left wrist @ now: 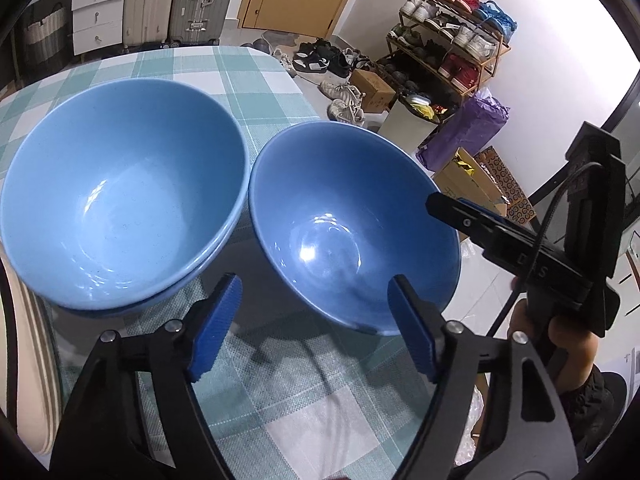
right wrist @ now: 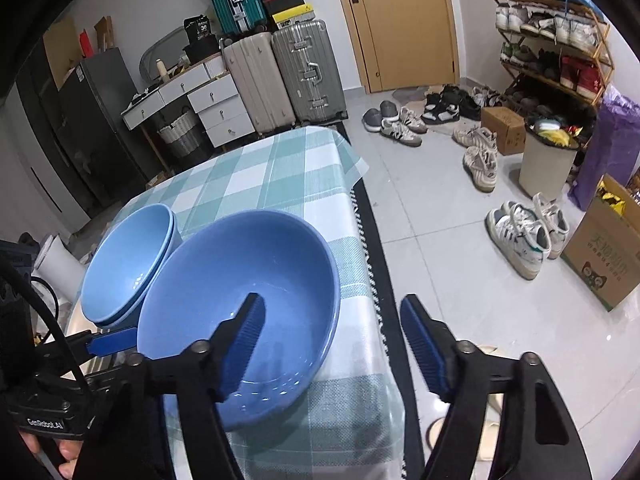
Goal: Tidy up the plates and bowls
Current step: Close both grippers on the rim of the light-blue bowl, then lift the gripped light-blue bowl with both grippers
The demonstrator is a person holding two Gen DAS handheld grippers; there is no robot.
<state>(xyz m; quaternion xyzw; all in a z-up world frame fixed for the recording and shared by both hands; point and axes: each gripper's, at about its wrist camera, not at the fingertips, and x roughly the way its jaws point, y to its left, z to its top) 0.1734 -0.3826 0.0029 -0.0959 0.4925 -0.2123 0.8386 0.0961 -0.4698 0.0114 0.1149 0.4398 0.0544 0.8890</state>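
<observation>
Single darker blue bowl [left wrist: 340, 232], upright on the checked tablecloth [left wrist: 224, 64], close to the right-hand edge of the table. Round, so no long axis to line up with; only the rim matters for a grip. Just beside it on the left, almost touching rim to rim, a stack of two lighter blue bowls [left wrist: 120, 192], one nested inside the other.

Right gripper [right wrist: 331, 300] nearer to the grip than the left one. Wide open, with the right side of the bowl's rim between the two fingers: left finger [right wrist: 244, 344] above the inside of the bowl, right finger [right wrist: 424, 348] outside the wall, past the table edge and over the floor. No contact visible for either finger; height above the rim hard to judge from this view.

Left gripper [left wrist: 314, 284] open too, holding nothing, in front of the near side of the same bowl. Right finger [left wrist: 412, 332] very near the near rim, left finger [left wrist: 216, 324] over the bare cloth between the bowl and the stack.

Probably next: lowering and closing of the right gripper on the wall, then a lift leftward onto the stack. Direction of carry therefore to the left, toward the left gripper's side. Risk of sliding on the smooth glazed wall, and of pushing the bowl against the stack.
</observation>
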